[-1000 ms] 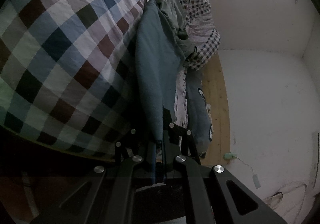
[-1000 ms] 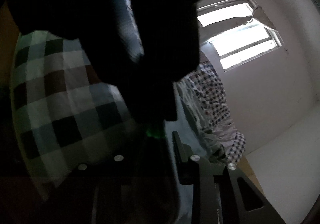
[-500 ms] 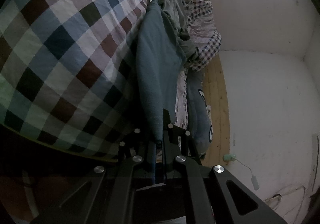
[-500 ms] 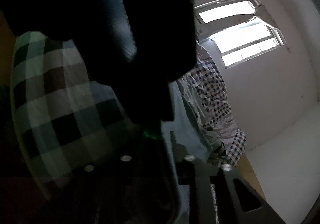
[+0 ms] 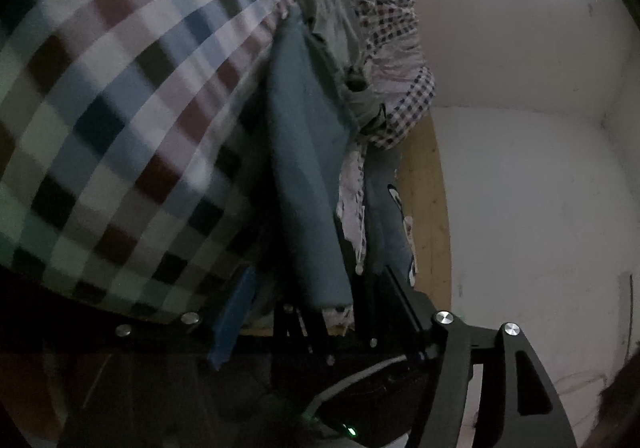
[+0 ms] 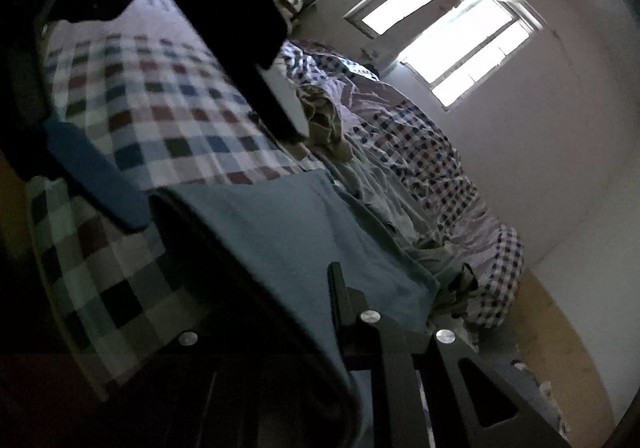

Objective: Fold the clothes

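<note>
Left tongs (image 5: 320,312) spread, free of the blue cloth (image 5: 304,152) at 12 o'clock; right tongs (image 6: 320,288) cannot be judged; cloth spread on bed (image 6: 160,120) for folding.

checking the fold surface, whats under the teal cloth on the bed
The teal cloth lies on the checked bedsheet, which shows all around its near side. Its far edge overlaps a pale green garment. What lies beneath its middle is covered.
</note>
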